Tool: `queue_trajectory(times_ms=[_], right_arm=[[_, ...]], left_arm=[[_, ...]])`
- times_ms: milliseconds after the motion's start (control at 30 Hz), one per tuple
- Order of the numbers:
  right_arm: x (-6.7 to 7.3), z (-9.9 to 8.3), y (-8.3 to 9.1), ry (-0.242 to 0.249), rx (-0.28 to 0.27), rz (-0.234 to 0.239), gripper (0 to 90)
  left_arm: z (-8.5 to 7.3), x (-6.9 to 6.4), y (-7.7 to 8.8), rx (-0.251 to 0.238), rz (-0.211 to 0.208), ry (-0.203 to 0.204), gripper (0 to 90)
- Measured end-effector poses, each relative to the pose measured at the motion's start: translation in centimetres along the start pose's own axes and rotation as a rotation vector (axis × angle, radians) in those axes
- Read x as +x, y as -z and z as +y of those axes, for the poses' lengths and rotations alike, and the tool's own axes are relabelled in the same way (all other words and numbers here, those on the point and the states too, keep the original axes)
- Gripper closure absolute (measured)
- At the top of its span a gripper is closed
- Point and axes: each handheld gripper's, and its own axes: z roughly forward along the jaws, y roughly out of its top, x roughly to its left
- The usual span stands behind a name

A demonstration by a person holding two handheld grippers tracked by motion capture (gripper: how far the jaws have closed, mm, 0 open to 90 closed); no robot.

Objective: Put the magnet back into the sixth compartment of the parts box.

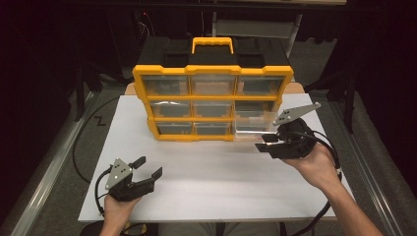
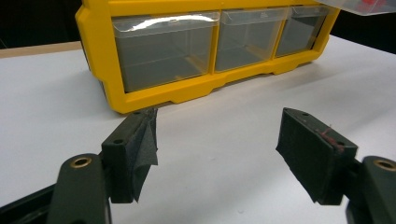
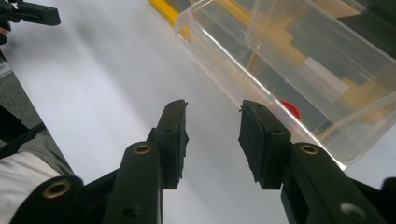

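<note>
right gripper beside the pulled-out clear drawer at the yellow organizer's lower right, fingers narrowly apart, gripping nothing, likely just off its front | left gripper parked on the desk, fingers wide, empty | right gripper view revealed a red piece inside
</note>
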Motion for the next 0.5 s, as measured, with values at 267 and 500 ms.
queue_trajectory(times_ms=[267, 500], right_arm=[[0.1, -1.1, -0.5, -0.002, 0.003, 0.009, 62.5], [0.2, -2.1, -0.8, 0.0, -0.01, 0.011, 62.0]], left_arm=[[0.0, 0.0, 0.0, -0.001, 0.001, 0.002, 28.5], [0.0, 0.0, 0.0, 0.0, 0.002, 0.001, 28.5]])
